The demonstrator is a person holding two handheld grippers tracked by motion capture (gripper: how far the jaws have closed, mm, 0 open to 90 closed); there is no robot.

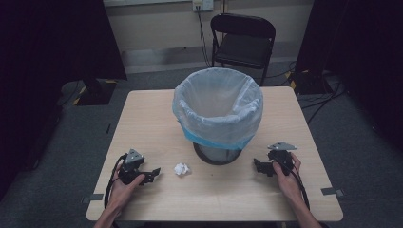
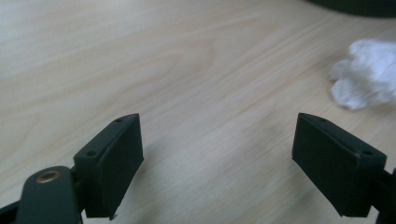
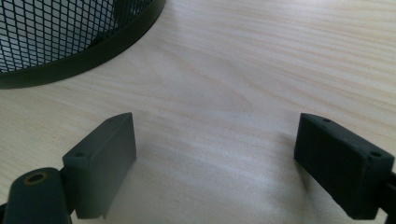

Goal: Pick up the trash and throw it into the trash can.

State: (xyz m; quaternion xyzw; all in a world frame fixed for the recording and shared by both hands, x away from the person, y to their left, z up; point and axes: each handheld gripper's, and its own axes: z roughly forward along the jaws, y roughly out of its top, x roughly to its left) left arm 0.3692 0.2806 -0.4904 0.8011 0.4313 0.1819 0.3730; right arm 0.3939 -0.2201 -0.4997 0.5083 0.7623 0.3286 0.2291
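Observation:
A crumpled white paper ball (image 1: 181,169) lies on the wooden table (image 1: 152,114) just in front of a black mesh waste bin (image 1: 217,111) lined with a clear-and-blue plastic bag. My left gripper (image 1: 153,175) rests near the table's front left, a short way left of the ball, jaws wide open and empty; in the left gripper view (image 2: 217,163) the paper ball (image 2: 366,74) sits ahead at the upper right. My right gripper (image 1: 259,167) rests at the front right, open and empty. In the right gripper view (image 3: 215,163) the bin's mesh base (image 3: 56,37) fills the upper left.
A black folding chair (image 1: 242,40) stands behind the table. Dark curtains hang at both sides, with cables on the grey floor at the right. Bare tabletop lies between the two grippers and around the bin.

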